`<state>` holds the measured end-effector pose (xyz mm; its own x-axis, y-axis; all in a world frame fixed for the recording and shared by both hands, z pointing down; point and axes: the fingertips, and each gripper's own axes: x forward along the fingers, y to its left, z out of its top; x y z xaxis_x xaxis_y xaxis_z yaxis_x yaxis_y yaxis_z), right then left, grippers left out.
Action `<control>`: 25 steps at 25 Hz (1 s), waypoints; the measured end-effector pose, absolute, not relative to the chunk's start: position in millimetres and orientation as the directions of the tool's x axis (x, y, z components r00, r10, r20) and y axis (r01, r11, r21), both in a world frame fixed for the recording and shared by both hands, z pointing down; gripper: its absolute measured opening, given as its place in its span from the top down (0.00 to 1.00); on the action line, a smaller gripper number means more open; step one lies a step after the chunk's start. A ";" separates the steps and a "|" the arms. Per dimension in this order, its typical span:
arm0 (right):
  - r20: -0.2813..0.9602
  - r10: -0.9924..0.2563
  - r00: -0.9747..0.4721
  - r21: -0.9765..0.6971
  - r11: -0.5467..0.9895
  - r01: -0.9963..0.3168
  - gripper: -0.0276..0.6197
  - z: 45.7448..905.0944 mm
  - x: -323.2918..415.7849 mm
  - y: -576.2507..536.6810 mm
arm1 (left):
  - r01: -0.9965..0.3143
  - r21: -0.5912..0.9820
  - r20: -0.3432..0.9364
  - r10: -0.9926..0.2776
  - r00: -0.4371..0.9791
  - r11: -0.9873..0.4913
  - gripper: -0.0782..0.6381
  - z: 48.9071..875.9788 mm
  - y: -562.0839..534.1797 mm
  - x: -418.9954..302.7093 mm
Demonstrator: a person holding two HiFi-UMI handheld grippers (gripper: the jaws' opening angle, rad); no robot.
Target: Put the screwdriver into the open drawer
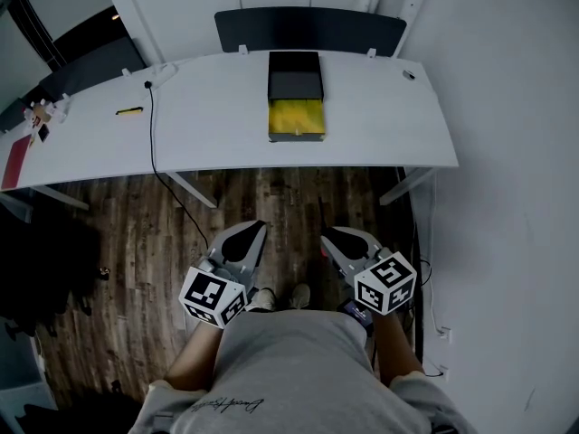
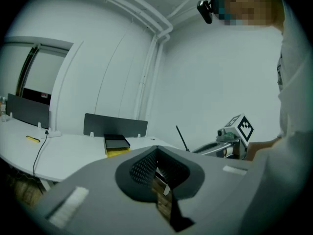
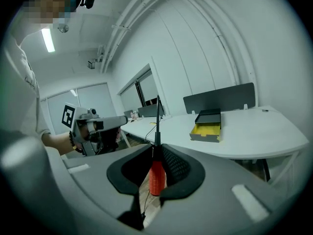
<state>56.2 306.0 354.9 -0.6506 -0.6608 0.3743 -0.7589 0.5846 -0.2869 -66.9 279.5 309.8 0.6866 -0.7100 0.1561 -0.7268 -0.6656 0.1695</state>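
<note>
The screwdriver has a red handle and a thin black shaft pointing up and away. My right gripper is shut on the handle. In the head view that gripper is held low over the floor, in front of the white table, and the shaft sticks out ahead of it. A black box sits on the table with its yellow drawer pulled open towards me. My left gripper is beside the right one, jaws together and holding nothing. The drawer is far ahead of the jaws.
A dark partition screen stands behind the box. A black cable runs across the table and down to the wooden floor. A small yellow item lies on the left part, with clutter at the far left end.
</note>
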 end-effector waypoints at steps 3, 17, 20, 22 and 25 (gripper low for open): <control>0.365 -0.659 -0.657 -0.284 0.594 -0.753 0.84 353.4 63.6 306.2 | -0.737 0.166 0.154 -0.721 0.676 -0.655 0.89 310.5 279.8 -61.7; 0.348 -0.664 -0.662 -0.281 0.600 -0.749 0.84 352.3 95.1 312.0 | -0.745 0.159 0.146 -0.731 0.666 -0.647 0.89 312.1 285.2 -33.8; 0.348 -0.664 -0.662 -0.279 0.600 -0.749 0.84 352.7 97.6 308.9 | -0.744 0.157 0.144 -0.731 0.667 -0.649 0.89 312.1 281.4 -30.8; 0.348 -0.666 -0.660 -0.278 0.599 -0.751 0.84 352.5 98.3 305.0 | -0.743 0.158 0.143 -0.729 0.669 -0.651 0.89 312.9 277.1 -29.9; 0.348 -0.669 -0.657 -0.274 0.597 -0.754 0.84 352.0 100.0 296.3 | -0.739 0.162 0.142 -0.725 0.674 -0.654 0.89 315.2 268.1 -27.3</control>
